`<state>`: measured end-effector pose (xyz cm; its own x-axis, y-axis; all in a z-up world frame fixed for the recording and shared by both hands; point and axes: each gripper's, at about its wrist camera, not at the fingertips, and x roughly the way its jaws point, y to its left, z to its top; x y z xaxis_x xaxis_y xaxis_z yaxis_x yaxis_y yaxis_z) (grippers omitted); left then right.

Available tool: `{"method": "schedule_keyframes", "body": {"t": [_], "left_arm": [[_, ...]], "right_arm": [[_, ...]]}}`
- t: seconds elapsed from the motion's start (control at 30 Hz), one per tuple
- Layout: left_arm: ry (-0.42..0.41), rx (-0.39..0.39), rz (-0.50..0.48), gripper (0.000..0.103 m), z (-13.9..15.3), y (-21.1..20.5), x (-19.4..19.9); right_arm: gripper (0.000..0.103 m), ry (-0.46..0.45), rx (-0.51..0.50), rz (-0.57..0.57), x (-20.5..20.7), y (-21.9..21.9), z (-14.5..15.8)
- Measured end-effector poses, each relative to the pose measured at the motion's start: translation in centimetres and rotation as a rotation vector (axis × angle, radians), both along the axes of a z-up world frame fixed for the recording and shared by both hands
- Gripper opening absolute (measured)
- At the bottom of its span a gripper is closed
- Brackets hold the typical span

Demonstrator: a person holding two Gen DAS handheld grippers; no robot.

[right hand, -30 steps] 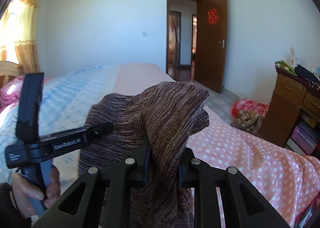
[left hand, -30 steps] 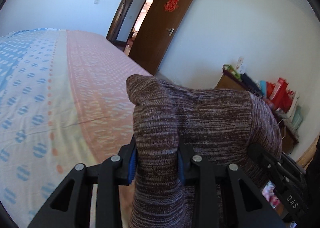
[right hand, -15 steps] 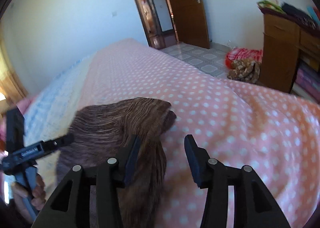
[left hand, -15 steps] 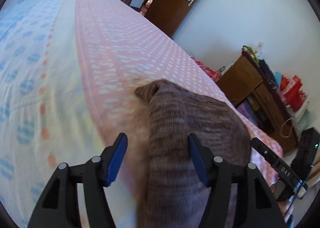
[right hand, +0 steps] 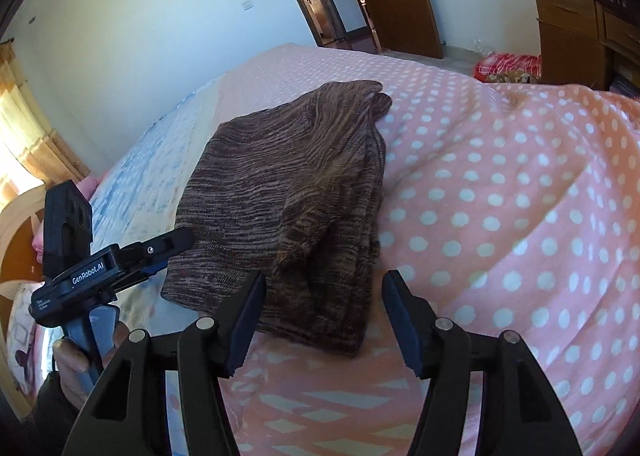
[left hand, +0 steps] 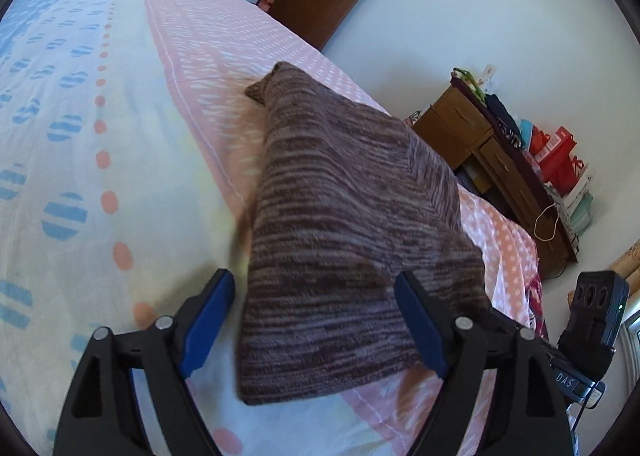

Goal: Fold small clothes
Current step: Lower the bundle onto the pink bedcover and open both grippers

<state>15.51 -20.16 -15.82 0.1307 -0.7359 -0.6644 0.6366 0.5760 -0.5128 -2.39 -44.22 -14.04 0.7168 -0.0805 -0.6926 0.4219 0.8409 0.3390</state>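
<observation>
Both grippers, left (left hand: 316,320) and right (right hand: 322,314), stand with jaws apart above the folded sweater (right hand: 288,200). Snagging the knit could undo the fold.

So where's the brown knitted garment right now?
The brown knitted garment lies folded on the pink polka-dot bedspread, just ahead of both open tongs, right and left.

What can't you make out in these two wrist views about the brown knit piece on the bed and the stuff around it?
- Brown knit garment: what kind of clothing it is; folded layers hide its shape in both views.
- Its underside and the bedspread below it: covered by the garment.
- Its near left edge, left wrist view: motion-blurred.
- Items on the wooden dresser: too small, warped by fisheye.
- Left gripper, right wrist view: finger gap seen edge-on.
</observation>
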Motion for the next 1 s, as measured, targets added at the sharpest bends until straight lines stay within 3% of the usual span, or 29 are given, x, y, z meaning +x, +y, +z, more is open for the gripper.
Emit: {"method": "schedule_keyframes", "body": {"t": [0.07,0.13,0.17,0.2,0.23,0.3,0.37,0.47,0.57,0.7,0.77,0.87,1.0], "left_arm": [[-0.002,-0.002,0.003,0.083,-0.2,-0.1,-0.1],[-0.018,0.008,0.004,0.08,-0.1,-0.3,-0.4],[-0.023,0.016,0.007,0.075,-0.1,-0.6,-0.5],[-0.025,0.025,0.011,0.065,-0.1,-0.8,-0.8],[-0.019,0.034,0.012,0.047,0.0,-1.0,-0.8],[0.035,0.033,0.005,0.024,-0.2,-1.0,-0.5],[0.08,0.012,0.001,0.019,0.0,-0.6,-0.5],[0.102,-0.029,-0.024,0.018,1.5,0.8,-1.2],[0.14,-0.032,-0.05,0.018,2.0,2.0,-2.1],[0.163,0.02,-0.061,0.018,0.4,3.3,-3.1],[0.151,0.056,-0.052,0.018,-0.9,3.7,-3.4],[0.16,0.027,-0.037,0.023,-1.5,4.3,-3.3],[0.126,0.052,-0.033,0.03,-0.9,4.2,-3.5]], "right_arm": [[0.06,0.015,-0.021,0.024,0.5,0.4,0.0],[0.04,0.053,-0.07,0.005,0.9,1.1,0.0],[0.014,0.07,-0.057,0.009,1.3,0.9,-0.1],[0.014,0.059,-0.034,0.007,1.3,0.6,0.0],[0.014,0.054,0.005,0.004,1.2,0.2,-0.1],[0.012,0.045,0.037,0.008,0.7,0.1,0.5],[0.012,-0.001,0.06,0.026,-0.1,0.2,1.8],[0.012,-0.01,0.085,0.052,-1.5,0.7,3.8],[0.012,0.027,0.119,0.072,-2.5,1.0,3.6],[0.012,0.099,0.122,0.065,-3.2,1.4,1.0],[0.012,0.08,0.139,0.055,-3.6,1.2,0.0],[0.013,0.059,0.142,0.053,-4.1,1.1,0.0],[0.014,0.103,0.111,0.079,-5.3,1.3,0.8]]}}
